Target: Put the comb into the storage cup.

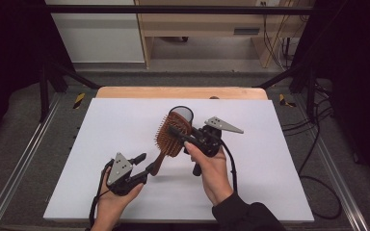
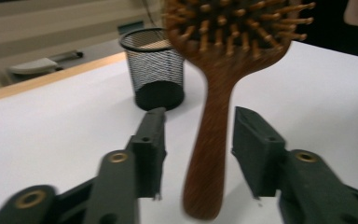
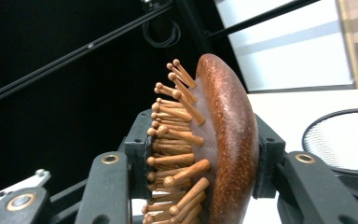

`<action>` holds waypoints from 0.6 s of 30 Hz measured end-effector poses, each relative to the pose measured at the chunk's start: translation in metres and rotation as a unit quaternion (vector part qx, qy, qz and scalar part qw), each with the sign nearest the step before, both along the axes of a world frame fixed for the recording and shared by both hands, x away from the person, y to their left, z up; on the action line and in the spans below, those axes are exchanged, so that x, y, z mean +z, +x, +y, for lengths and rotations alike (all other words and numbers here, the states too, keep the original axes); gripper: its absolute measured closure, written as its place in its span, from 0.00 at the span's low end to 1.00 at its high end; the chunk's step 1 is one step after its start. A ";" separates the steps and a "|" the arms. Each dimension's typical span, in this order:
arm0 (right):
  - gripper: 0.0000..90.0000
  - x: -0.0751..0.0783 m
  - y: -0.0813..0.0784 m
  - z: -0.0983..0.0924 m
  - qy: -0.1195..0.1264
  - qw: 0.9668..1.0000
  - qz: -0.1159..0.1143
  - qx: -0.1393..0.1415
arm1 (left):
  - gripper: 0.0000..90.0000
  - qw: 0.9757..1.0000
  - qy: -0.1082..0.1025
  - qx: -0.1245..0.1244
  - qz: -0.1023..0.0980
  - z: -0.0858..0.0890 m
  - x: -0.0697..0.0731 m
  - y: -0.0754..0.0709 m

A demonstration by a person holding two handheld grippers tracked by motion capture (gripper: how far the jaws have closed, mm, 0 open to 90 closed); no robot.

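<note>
1. My right gripper [image 1: 179, 131] is clamped on the head of the brown wooden paddle hairbrush with wooden bristle pins [image 1: 172, 135]; in the right gripper view one pad presses on the pin tips and the other on the rounded back of the brush head.
2. The hairbrush hangs above the white table sheet [image 1: 250, 159], just in front of the black wire-mesh cup [image 1: 181, 114], with its head nearest the cup and its handle slanting down and away from it towards my left hand.
3. My left gripper [image 1: 143, 163] stands with its jaws apart on either side of the brush handle. In the left gripper view [image 2: 200, 154] the handle runs through the gap between the two pads, and neither pad touches it.
4. From that same view the mesh cup stands upright on the sheet beyond the left pad, a little way behind the handle; the brush head rises beside and above it.
5. My left hand [image 1: 113, 195] holds its gripper low, well nearer me than the cup; my right hand [image 1: 209, 166] holds its gripper just beside the cup.
</note>
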State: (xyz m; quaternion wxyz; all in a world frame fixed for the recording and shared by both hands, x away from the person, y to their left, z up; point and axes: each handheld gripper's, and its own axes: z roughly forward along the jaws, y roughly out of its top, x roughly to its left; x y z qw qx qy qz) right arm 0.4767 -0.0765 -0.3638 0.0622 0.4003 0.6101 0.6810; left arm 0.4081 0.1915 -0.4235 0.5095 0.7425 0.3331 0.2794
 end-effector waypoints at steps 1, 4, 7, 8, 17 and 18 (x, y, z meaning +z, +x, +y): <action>0.59 0.000 0.001 -0.003 0.002 1.000 0.001 -0.003 | 0.49 1.000 0.001 0.012 -0.004 0.003 0.000 0.001; 0.59 0.001 0.005 -0.013 0.003 1.000 0.002 -0.015 | 0.36 0.999 -0.010 0.032 -0.007 0.014 0.000 0.006; 0.59 0.000 0.008 -0.021 0.005 1.000 0.003 -0.023 | 0.27 0.999 -0.023 0.040 -0.004 0.025 -0.002 0.009; 0.59 0.000 0.008 -0.021 0.005 1.000 0.003 -0.023 | 0.24 0.999 -0.023 0.040 -0.004 0.025 -0.002 0.009; 0.58 0.001 0.011 -0.037 0.002 0.999 0.000 -0.037 | 0.05 0.995 -0.031 0.085 -0.031 0.053 0.002 0.005; 0.58 0.001 0.011 -0.037 0.002 0.999 0.000 -0.037 | 0.05 0.995 -0.031 0.085 -0.031 0.053 0.002 0.005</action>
